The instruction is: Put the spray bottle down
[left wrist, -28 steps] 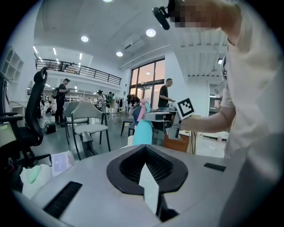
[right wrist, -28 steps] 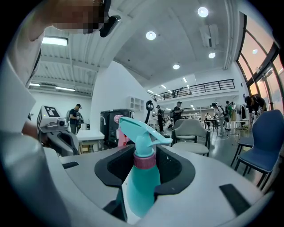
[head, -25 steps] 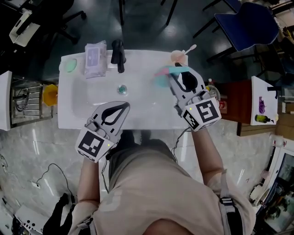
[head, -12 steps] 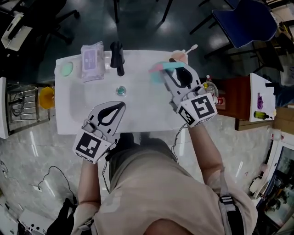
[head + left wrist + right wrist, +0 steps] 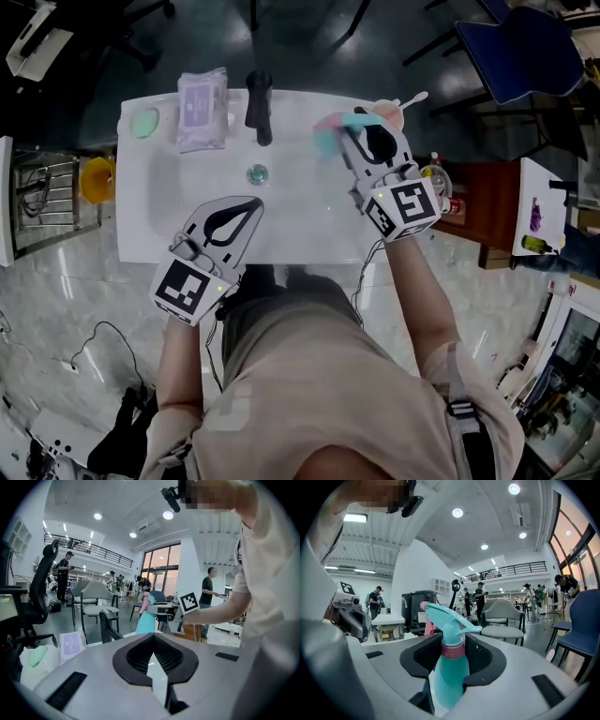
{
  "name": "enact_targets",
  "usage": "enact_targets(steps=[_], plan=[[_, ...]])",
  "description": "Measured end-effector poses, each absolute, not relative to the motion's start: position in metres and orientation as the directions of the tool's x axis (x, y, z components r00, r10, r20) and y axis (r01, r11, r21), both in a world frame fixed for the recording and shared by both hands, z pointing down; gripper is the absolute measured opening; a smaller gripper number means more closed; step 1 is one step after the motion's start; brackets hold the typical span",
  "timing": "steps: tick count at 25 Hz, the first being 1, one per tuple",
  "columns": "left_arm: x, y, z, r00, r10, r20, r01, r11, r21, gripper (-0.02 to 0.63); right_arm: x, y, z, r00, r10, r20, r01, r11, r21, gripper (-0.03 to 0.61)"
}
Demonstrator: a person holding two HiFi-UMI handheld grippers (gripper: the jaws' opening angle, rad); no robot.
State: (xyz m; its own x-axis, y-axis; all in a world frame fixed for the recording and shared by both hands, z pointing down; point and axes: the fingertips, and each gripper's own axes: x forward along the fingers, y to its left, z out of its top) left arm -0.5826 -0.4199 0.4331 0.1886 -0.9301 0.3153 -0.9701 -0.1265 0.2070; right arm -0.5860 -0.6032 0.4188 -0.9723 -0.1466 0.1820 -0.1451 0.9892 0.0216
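A teal spray bottle (image 5: 329, 141) with a pink trigger and collar is held upright over the right rear of the white basin top (image 5: 300, 234). My right gripper (image 5: 362, 133) is shut on it, the jaws clasping its body just below the collar (image 5: 453, 651). In the left gripper view the bottle (image 5: 146, 618) shows ahead beside the right hand's marker cube. My left gripper (image 5: 255, 202) hovers over the basin's front edge, left of centre. Its tips meet and there is nothing between them (image 5: 153, 636).
A black faucet (image 5: 260, 108) stands at the back, above the drain (image 5: 257, 173). A wipes pack (image 5: 202, 111) and a green soap (image 5: 143, 123) lie at the back left. A pink cup (image 5: 390, 110) stands just behind the bottle. A brown stand (image 5: 473, 202) with small bottles is to the right.
My right gripper has carried the spray bottle a little lower and further toward the back right of the basin top, near the pink cup. The left gripper has shifted slightly.
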Motion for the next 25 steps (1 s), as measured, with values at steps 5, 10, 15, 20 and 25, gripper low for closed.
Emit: enact_targets(steps=[5, 10, 15, 20, 25], plan=[[-0.593, -0.416, 0.437, 0.175, -0.93, 0.323, -0.971, -0.108, 0.215, 0.009, -0.595, -0.607, 0.428, -0.972, -0.158, 0.176, -0.155, 0.987, 0.032, 0.16], [-0.594, -0.417, 0.441, 0.182, -0.926, 0.331, -0.971, -0.115, 0.21, 0.009, -0.602, -0.611, 0.439, -0.971, -0.163, 0.175, -0.161, 0.987, 0.027, 0.16], [-0.594, -0.416, 0.446, 0.181, -0.923, 0.34, -0.971, -0.112, 0.212, 0.009, -0.61, -0.609, 0.449, -0.971, -0.155, 0.181, -0.154, 0.988, 0.019, 0.16], [-0.597, -0.413, 0.448, 0.177, -0.922, 0.344, -0.971, -0.107, 0.215, 0.009, -0.617, -0.608, 0.461, -0.969, -0.153, 0.195, -0.153, 0.988, 0.014, 0.16], [-0.599, -0.411, 0.448, 0.17, -0.923, 0.344, -0.97, -0.096, 0.222, 0.009, -0.619, -0.61, 0.465, -0.968, -0.157, 0.196, -0.155, 0.988, 0.025, 0.16]])
